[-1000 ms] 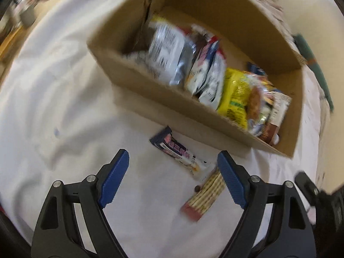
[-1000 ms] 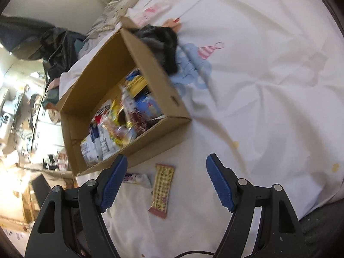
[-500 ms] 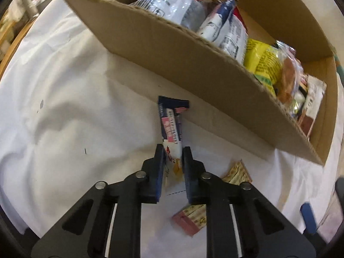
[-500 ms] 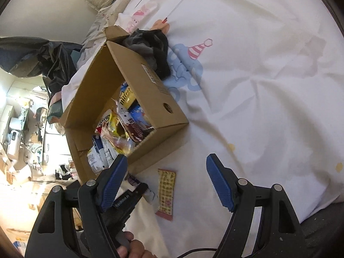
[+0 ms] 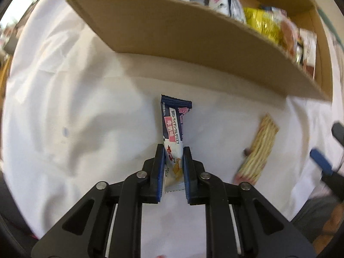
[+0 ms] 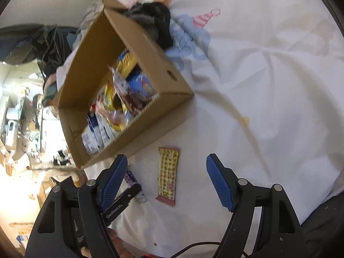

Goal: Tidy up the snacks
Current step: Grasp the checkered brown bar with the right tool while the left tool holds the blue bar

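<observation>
**Blue bar gripped at the box's near wall**

A white bedsheet (image 6: pixel 268 86) is spread under everything. On it a cardboard box (image 5: pixel 182 32) is stood, already packed with upright snack packets (image 6: pixel 116 107). Two bars are left on the sheet just outside the box's long near wall: a yellow checked bar (image 6: pixel 168 176) and a dark blue bar (image 5: pixel 174 129).

A second ago the left gripper (image 5: pixel 173 157) was held wide open above both bars; since then it has been lowered and closed, and the blue bar's lower, white end is now clamped between its pads, the navy end pointing toward the box wall. The pickup is thus judged made, with the lift into the box outstanding. Whether the bar has left the sheet cannot be told.

The right gripper (image 6: pixel 165 167) is held with its fingers wide apart, nothing between them, the yellow bar lying on the sheet below the gap. That bar is judged the last one outstanding.
</observation>
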The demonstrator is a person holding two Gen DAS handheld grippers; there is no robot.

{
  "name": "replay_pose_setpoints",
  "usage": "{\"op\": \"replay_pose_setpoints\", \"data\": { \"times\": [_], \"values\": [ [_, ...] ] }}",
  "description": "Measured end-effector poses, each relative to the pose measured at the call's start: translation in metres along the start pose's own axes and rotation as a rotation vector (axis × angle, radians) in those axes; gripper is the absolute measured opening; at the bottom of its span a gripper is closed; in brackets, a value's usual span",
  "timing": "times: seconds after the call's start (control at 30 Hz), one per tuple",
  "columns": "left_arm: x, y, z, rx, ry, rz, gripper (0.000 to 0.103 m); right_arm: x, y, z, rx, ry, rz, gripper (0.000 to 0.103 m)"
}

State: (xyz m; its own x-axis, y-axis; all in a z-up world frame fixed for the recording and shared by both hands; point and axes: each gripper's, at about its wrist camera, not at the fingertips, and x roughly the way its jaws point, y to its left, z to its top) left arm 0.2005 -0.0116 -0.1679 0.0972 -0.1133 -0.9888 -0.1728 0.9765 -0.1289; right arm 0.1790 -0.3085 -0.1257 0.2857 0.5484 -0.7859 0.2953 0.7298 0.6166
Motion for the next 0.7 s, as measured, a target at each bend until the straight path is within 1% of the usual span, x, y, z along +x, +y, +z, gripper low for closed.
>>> {"op": "replay_pose_setpoints", "data": {
  "times": [0.13, 0.23, 0.37, 0.5, 0.6, 0.63, 0.67, 0.7],
  "values": [
    [-0.008, 0.02, -0.002, 0.063, 0.015, 0.041, 0.013, 0.022, 0.013, -0.011, -0.069, 0.067, -0.042, 0.078],
    [-0.011, 0.032, -0.006, 0.075, 0.019, 0.044, 0.013, 0.037, 0.026, -0.02, -0.133, 0.086, -0.092, 0.078],
    [-0.011, 0.037, -0.013, 0.061, 0.014, 0.039, 0.013, 0.059, 0.044, -0.03, -0.219, 0.095, -0.175, 0.078],
    [-0.01, 0.047, -0.007, 0.045, 0.022, 0.022, 0.013, 0.08, 0.055, -0.042, -0.312, 0.108, -0.276, 0.076],
    [-0.006, 0.046, -0.006, 0.052, 0.025, 0.03, 0.013, 0.092, 0.059, -0.052, -0.368, 0.094, -0.331, 0.076],
    [-0.006, 0.038, -0.004, 0.054, 0.025, 0.033, 0.013, 0.094, 0.061, -0.054, -0.386, 0.091, -0.344, 0.076],
    [-0.005, 0.037, -0.005, 0.056, 0.024, 0.036, 0.013, 0.096, 0.063, -0.057, -0.409, 0.086, -0.361, 0.075],
    [-0.004, 0.032, -0.006, 0.058, 0.023, 0.039, 0.013, 0.098, 0.065, -0.06, -0.438, 0.082, -0.38, 0.072]
  ]
}}
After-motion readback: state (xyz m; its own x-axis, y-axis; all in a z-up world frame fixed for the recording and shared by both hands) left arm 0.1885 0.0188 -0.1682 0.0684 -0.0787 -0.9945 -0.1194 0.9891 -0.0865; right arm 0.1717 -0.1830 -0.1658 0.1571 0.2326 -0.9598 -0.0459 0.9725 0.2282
